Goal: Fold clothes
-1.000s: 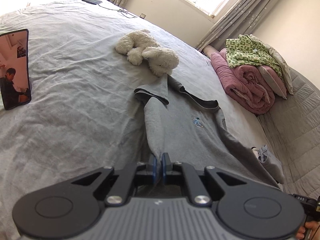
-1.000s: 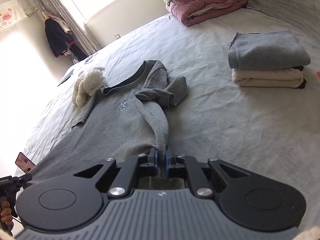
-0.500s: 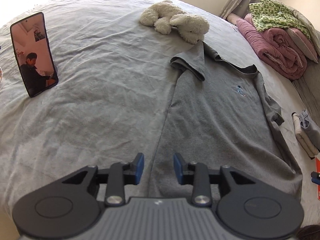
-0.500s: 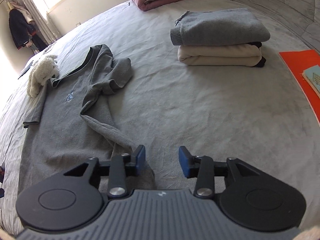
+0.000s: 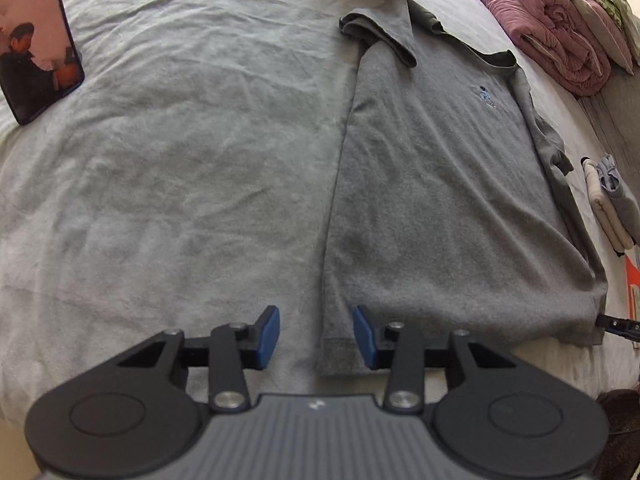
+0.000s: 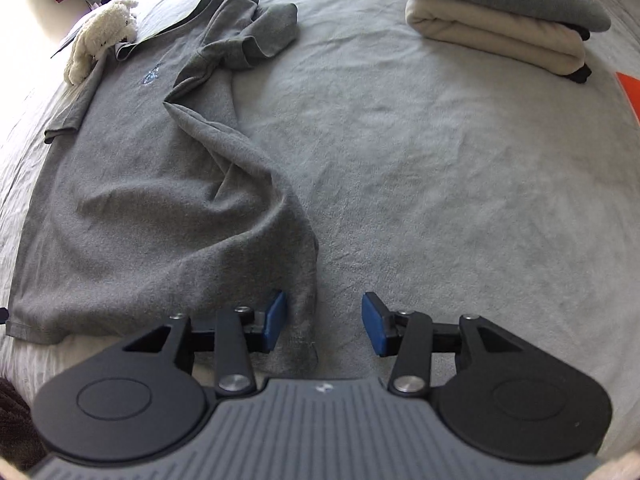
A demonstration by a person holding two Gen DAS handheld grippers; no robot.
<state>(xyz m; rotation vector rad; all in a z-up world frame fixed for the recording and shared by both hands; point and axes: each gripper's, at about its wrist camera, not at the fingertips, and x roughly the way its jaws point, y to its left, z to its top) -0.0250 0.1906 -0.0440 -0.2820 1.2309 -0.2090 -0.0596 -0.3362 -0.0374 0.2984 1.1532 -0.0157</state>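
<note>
The grey polo shirt [image 5: 440,184] lies front side up on the grey bedsheet [image 5: 180,160], its collar at 12 o'clock near the white plush toy [image 6: 100,36] and its hem at 6 o'clock. The left gripper [image 5: 316,336] stands wide open and holds nothing; the hem corner lies between its jaws. The right gripper [image 6: 324,322] is also wide open and empty, beside the other hem corner. The right side of the shirt is rumpled, with a ridge and a bunched sleeve [image 6: 256,36]. In my judgement, a good fold needs this side flattened before any lengthwise fold. A stack of folded clothes [image 6: 500,20] waits at 1 o'clock.
</note>
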